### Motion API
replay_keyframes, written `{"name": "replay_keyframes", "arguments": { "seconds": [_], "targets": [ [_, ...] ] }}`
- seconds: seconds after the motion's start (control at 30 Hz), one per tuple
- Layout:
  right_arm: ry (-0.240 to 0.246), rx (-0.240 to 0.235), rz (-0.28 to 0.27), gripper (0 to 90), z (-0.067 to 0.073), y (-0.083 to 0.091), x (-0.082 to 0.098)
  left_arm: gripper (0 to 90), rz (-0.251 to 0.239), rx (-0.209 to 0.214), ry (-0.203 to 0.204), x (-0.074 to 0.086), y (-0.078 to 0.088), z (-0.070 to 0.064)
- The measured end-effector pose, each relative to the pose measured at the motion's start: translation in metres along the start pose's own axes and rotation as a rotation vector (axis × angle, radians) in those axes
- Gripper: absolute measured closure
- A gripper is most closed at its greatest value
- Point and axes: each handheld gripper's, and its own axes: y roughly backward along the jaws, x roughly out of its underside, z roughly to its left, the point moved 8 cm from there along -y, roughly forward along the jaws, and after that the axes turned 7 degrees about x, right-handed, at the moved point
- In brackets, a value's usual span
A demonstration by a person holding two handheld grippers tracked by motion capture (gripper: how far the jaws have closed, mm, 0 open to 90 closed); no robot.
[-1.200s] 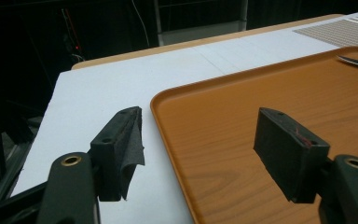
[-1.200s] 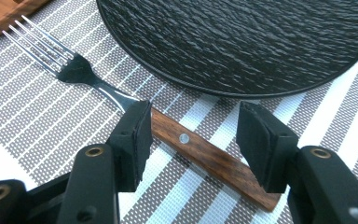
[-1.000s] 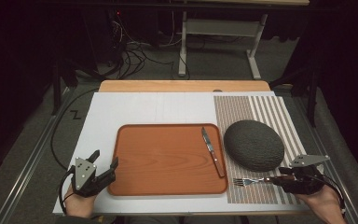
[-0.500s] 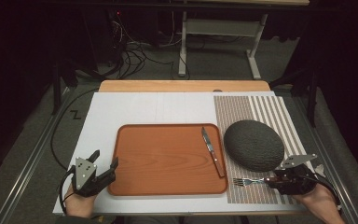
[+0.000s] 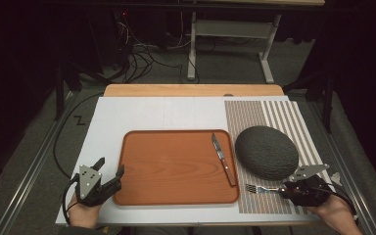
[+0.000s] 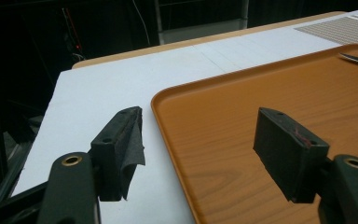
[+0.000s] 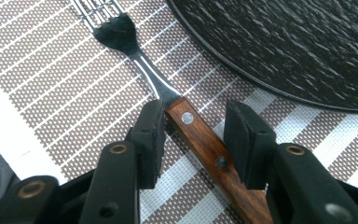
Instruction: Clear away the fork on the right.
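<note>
The fork (image 7: 168, 100) lies flat on the striped placemat (image 5: 274, 117), low and right of centre in the high view, tines toward the tray (image 5: 176, 169) and its wooden handle under my right gripper (image 5: 293, 190). In the right gripper view the handle runs on a slant from the lower right up toward the upper left, passing between the two pads. The jaws have just been closing: the left pad (image 7: 150, 135) sits against the handle's edge near the rivet, while the right one is a little off the wood, so I judge the pinch not yet made. The long axis crosses the gap at an angle rather than square to the pads, and that skew is what the squeeze will have to cope with. The dark round mat (image 5: 267, 152) lies just above the fork, near but apart from it. A knife (image 5: 223, 159) rests inside the tray along its right edge. My left gripper (image 5: 108, 172) hovers at the tray's lower left corner, jaws spread and empty, far from the fork; the right hand is plainly nearer.
</note>
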Motion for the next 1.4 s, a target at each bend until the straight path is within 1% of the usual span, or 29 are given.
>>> {"name": "replay_keyframes", "arguments": {
  "seconds": [0.07,0.13,0.23,0.37,0.43,0.47,0.6,0.8,1.07,1.23,1.33,1.4],
  "targets": [
    [0.006,-0.003,0.002,62.5,0.001,0.0,0.0,32.7,0.0,0.0,0.0,0.0,0.0,0.0],
    [0.014,-0.02,0.003,64.6,0.003,0.0,-0.001,32.7,0.0,0.0,0.001,0.0,0.0,0.0],
    [0.03,-0.025,-0.003,66.1,0.005,0.0,-0.002,32.7,-0.001,0.0,0.001,0.0,0.0,0.0],
    [0.069,-0.02,0.004,68.2,0.007,0.0,-0.003,32.8,0.0,0.0,-0.001,0.0,0.0,0.0],
    [0.087,-0.035,0.0,70.7,0.011,0.0,-0.005,32.8,0.0,-0.001,0.0,0.0,0.0,0.0],
    [0.098,-0.035,-0.002,71.0,0.012,0.0,-0.006,32.8,0.0,-0.001,0.0,0.0,0.0,0.0],
    [0.105,-0.04,-0.006,73.3,0.013,0.0,-0.005,32.8,0.0,0.0,-0.001,0.0,0.0,0.0],
    [0.134,-0.046,-0.003,78.1,0.015,0.0,-0.006,32.8,-0.001,0.0,-0.001,0.0,0.0,0.0],
    [0.179,-0.036,0.002,79.1,0.016,0.001,-0.007,32.8,-0.001,0.0,-0.001,0.0,0.0,0.0],
    [0.194,-0.023,-0.004,79.3,0.017,0.001,-0.007,32.8,-0.001,0.0,-0.001,0.0,0.0,0.0],
    [0.194,-0.022,-0.015,79.3,0.017,0.001,-0.006,32.9,-0.001,-0.001,-0.001,0.0,0.0,0.0],
    [0.184,-0.023,-0.02,79.4,0.017,0.001,-0.006,32.9,-0.001,-0.001,0.0,0.0,0.0,0.0]
  ]
}}
